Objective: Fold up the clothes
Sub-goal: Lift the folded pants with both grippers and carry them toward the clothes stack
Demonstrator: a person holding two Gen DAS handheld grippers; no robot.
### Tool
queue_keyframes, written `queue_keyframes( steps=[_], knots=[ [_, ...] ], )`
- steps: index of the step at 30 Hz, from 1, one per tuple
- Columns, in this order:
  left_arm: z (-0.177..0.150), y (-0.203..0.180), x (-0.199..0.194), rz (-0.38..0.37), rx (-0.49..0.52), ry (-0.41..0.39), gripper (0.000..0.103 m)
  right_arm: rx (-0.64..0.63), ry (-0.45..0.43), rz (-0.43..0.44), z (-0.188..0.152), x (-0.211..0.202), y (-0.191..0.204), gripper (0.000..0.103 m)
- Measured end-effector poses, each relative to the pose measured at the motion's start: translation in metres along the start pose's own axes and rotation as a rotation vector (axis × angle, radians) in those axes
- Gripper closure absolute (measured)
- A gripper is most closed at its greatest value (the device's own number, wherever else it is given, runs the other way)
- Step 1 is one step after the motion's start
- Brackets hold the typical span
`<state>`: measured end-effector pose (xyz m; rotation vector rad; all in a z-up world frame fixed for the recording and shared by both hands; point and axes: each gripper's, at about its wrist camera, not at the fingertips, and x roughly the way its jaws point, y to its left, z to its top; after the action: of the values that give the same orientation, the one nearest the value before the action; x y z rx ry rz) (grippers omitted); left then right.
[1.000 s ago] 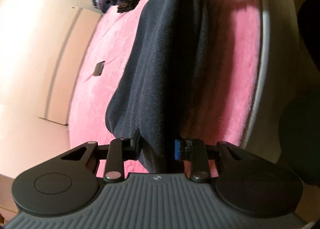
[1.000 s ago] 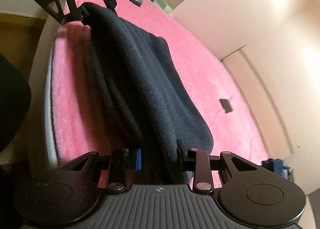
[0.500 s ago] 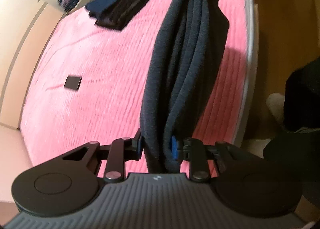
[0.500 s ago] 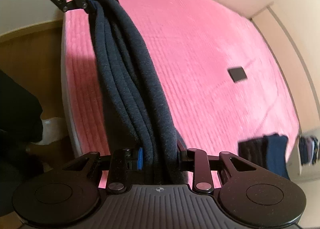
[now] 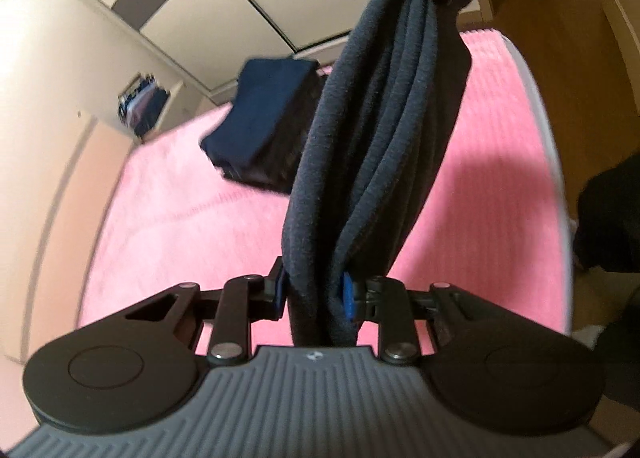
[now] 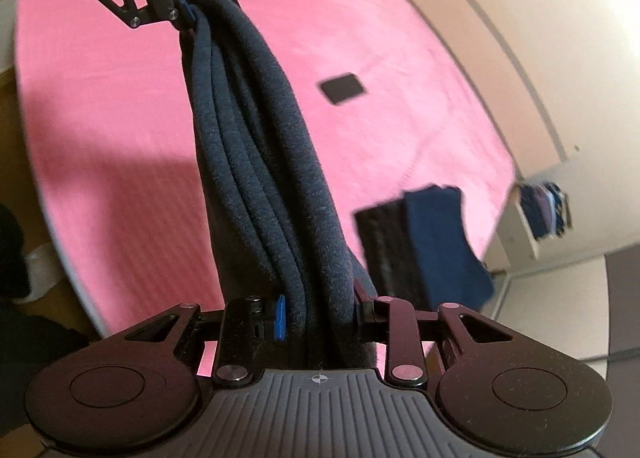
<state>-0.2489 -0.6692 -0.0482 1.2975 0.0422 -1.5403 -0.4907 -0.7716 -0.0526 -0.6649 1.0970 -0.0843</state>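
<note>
Left gripper (image 5: 314, 294) built of matte black linkages, silver screws, blue finger pads, ribbed grey base, right gripper (image 6: 320, 312) likewise

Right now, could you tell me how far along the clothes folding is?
Done: a stack of folded dark clothes lies on the pink bed. In hand: the left claw and right claw each grip one end of a folded dark fleece garment, held above the bed. Left: setting it down, probably on the stack.
</note>
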Motion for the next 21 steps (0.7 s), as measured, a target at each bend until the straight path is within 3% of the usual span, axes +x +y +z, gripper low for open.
queue_keyframes(
  steps=[6, 14, 21],
  knots=[
    [0.077, 0.031, 0.069, 0.066, 0.037, -0.005, 0.08, 0.01, -0.022, -0.043, -0.034, 0.029, -0.075, 0.074],
    [0.184, 0.069, 0.159, 0.074, -0.012, 0.087, 0.08, -0.047, -0.095, 0.011, -0.084, 0.085, -0.195, 0.074],
    [0.245, 0.151, 0.214, 0.168, 0.022, 0.057, 0.08, -0.05, -0.142, -0.073, -0.093, 0.119, -0.298, 0.074]
  ],
)
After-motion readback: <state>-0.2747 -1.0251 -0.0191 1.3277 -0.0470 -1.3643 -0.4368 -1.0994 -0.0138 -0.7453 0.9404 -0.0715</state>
